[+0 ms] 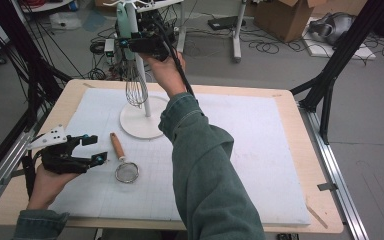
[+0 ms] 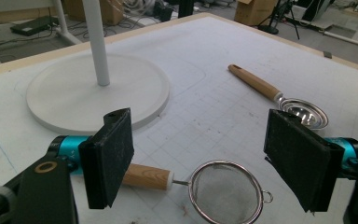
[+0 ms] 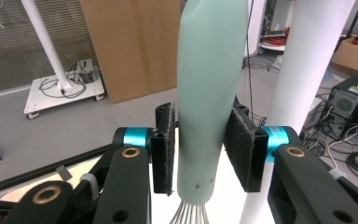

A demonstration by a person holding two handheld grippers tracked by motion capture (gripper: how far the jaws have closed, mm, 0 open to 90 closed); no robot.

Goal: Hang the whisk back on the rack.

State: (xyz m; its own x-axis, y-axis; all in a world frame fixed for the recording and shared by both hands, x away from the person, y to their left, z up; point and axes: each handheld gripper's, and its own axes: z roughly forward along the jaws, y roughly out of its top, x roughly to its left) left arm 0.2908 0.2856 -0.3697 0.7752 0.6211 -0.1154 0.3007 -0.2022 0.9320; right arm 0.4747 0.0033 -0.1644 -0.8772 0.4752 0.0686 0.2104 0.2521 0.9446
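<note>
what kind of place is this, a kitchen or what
Probably a lab or workshop, not a kitchen: loose cables trail over the grey floor, cardboard boxes sit behind, and the table has a white gridded mat between black frame legs.

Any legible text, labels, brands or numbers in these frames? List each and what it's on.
No text reads clearly.
Whisk: a small embossed mark on the mint-green handle's left edge, too faint to read.
Black computer case: a small green and white sticker on top, too small to read.
Cardboard box: no print legible.
Strainer, spoon, stand base: no markings visible.
</note>
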